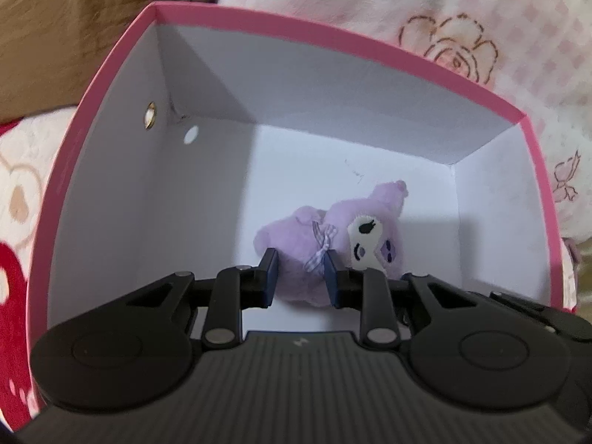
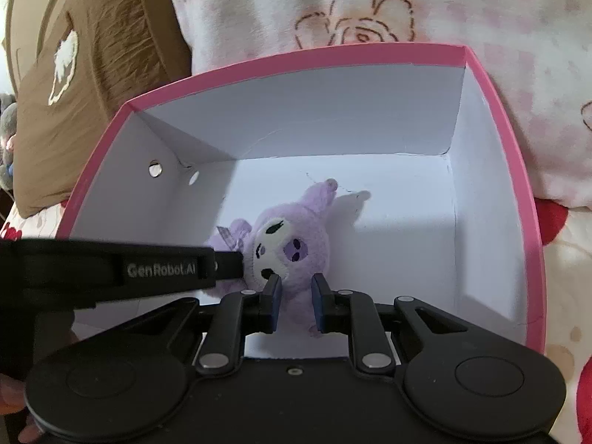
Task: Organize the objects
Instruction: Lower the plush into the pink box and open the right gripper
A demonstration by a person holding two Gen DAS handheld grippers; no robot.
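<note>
Left wrist view: left gripper (image 1: 299,275) sits low inside the pink box (image 1: 370,48), tongs part-open w/ the purple plush (image 1: 333,236) between the pads; can't tell if pads actually pinch it or just bracket the body. Plush lies on the box floor, near the front, face up.

Right wrist view: right gripper (image 2: 296,298) also over the box (image 2: 296,61), tongs narrow-ish but w/ a gap, framing the plush (image 2: 288,255) lower body; contact unclear. Left gripper's arm crosses in from the left beside the plush head.

Judgement: plush looks placed, so the step is release & exit. Open fully, lift straight up, one gripper at a time, mind the box walls & the soft fur snagging.
</note>
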